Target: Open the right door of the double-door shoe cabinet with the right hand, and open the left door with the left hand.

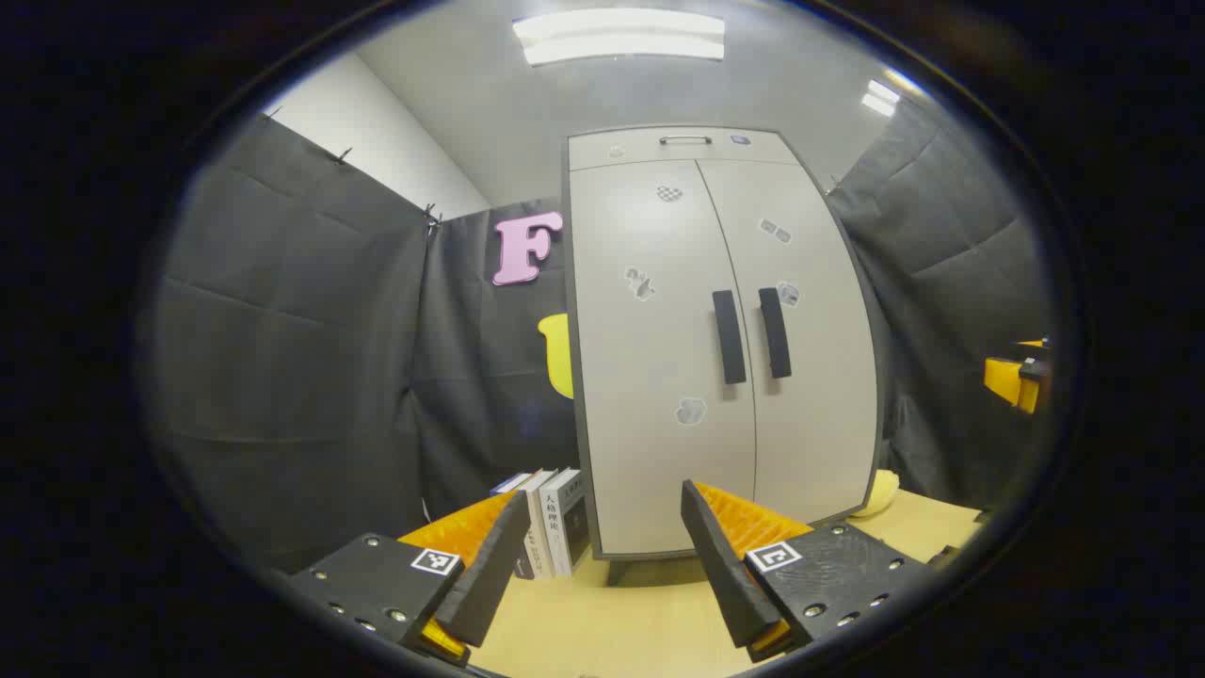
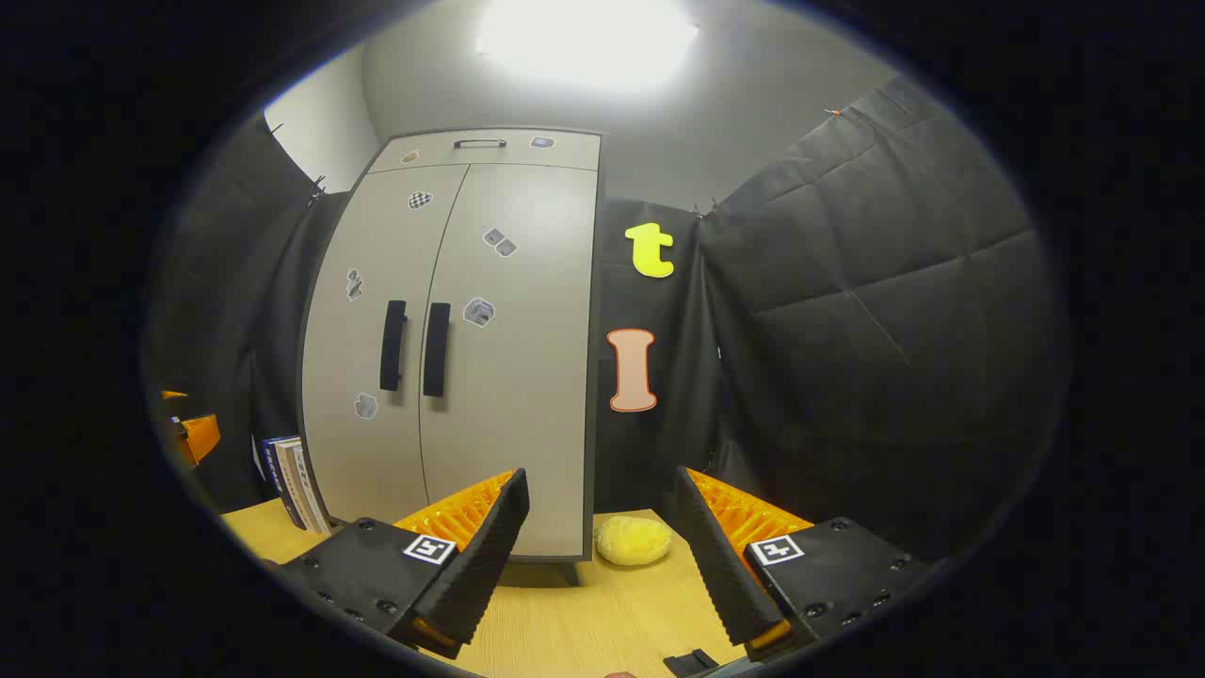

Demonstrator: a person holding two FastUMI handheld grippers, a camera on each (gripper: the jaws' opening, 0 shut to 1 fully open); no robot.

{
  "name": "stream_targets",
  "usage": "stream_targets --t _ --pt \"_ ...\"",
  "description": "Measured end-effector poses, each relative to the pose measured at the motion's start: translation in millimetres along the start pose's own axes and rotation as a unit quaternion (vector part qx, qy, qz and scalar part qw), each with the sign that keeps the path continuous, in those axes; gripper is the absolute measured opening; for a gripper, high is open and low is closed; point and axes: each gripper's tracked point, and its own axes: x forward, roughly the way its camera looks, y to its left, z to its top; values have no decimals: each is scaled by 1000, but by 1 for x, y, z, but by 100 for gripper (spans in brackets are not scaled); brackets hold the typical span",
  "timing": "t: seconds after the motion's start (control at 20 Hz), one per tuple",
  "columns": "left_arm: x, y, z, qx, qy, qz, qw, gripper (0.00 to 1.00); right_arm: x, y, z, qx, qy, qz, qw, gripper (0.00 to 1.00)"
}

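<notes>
1. Shoe cabinet [image 1: 725, 339] stands upright on the wooden table [image 1: 612, 631], toward its far edge, against the black cloth wall. Both of its doors are closed.
2. Left door [image 1: 650, 358] and right door [image 1: 810, 348] meet at a centre seam. Each carries a dark vertical handle just beside that seam: the left handle [image 1: 729, 336] and the right handle [image 1: 775, 331].
3. A narrow drawer [image 1: 684, 148] with a small bar pull runs across the top of the cabinet, above the doors. Small stickers dot both door fronts.
4. Your left tool [image 1: 602, 551] hangs above the table's near edge, well apart from the cabinet, its fingers spread wide and grasping nothing.
5. Your right tool [image 2: 598, 546] also hangs above the near edge, released, fingers wide apart and touching nothing. In the right gripper view the cabinet sits to the left of the tool's line.
6. A row of books [image 1: 551, 523] stands upright on the table just beside the cabinet's left side.
7. A soft yellow lump [image 2: 633, 540] lies on the table near the cabinet's right front corner.
</notes>
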Motion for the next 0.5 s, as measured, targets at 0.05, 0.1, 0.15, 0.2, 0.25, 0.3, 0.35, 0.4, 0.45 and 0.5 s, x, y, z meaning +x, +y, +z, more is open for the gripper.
stream_targets --t 0.05,0.1,0.15,0.2,0.25,0.3,0.35,0.4,0.45,0.5 --pt "1 1 1 0 1 2 1000 95 1 1 1 0 0 2 1000 97" --pt "1 2 -1 2 3 3 1000 95 1 1 0 0 1 3 1000 97" --pt "3 3 -1 3 3 4 1000 95 2 1 -1 0 2 4 1000 98" --pt "3 3 -2 4 3 5 1000 95 3 1 -1 1 2 4 1000 98" --pt "3 3 0 5 2 6 1000 95 5 1 -1 2 3 4 1000 98" --pt "3 4 0 6 1 6 1000 95 5 1 -1 3 4 5 1000 98" --pt "2 5 2 8 0 7 1000 95 5 2 -1 4 5 5 1000 98" --pt "3 5 3 10 -1 8 1000 95 6 3 -2 5 6 7 1000 98" --pt "1 6 3 11 -2 9 1000 95 6 4 -2 6 6 9 1000 98" --pt "2 7 4 11 -2 10 1000 95 7 4 -2 5 6 10 1000 98"
